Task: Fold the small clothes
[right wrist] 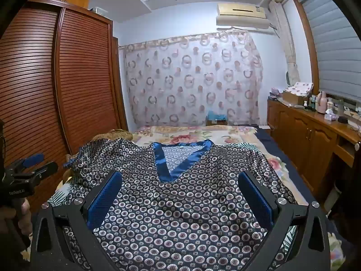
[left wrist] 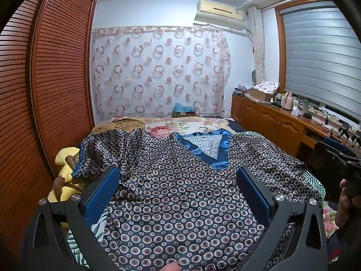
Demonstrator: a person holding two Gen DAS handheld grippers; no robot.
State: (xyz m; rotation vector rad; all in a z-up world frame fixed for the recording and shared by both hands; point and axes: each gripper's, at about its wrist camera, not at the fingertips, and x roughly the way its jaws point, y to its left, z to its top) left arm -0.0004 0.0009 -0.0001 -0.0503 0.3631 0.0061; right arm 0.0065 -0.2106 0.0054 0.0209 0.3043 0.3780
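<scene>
Both the left gripper [left wrist: 178, 180] and right gripper [right wrist: 180, 185] gape wide, holding nothing, above the V-neck patterned top [left wrist: 180, 194] spread on the bed [right wrist: 230, 133]. Only the left view catches the yellow pillow [left wrist: 65, 158] at 9 o'clock.

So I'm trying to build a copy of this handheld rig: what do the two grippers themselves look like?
Both match. The left gripper and right gripper each have a black frame of angled struts with triangular cut-outs and round silver bolt heads at the pivots. Each finger carries a flat rectangular blue textured pad. Seen from the side, the left gripper's black handle bears small white lettering, too blurred to read. No cables show.
</scene>
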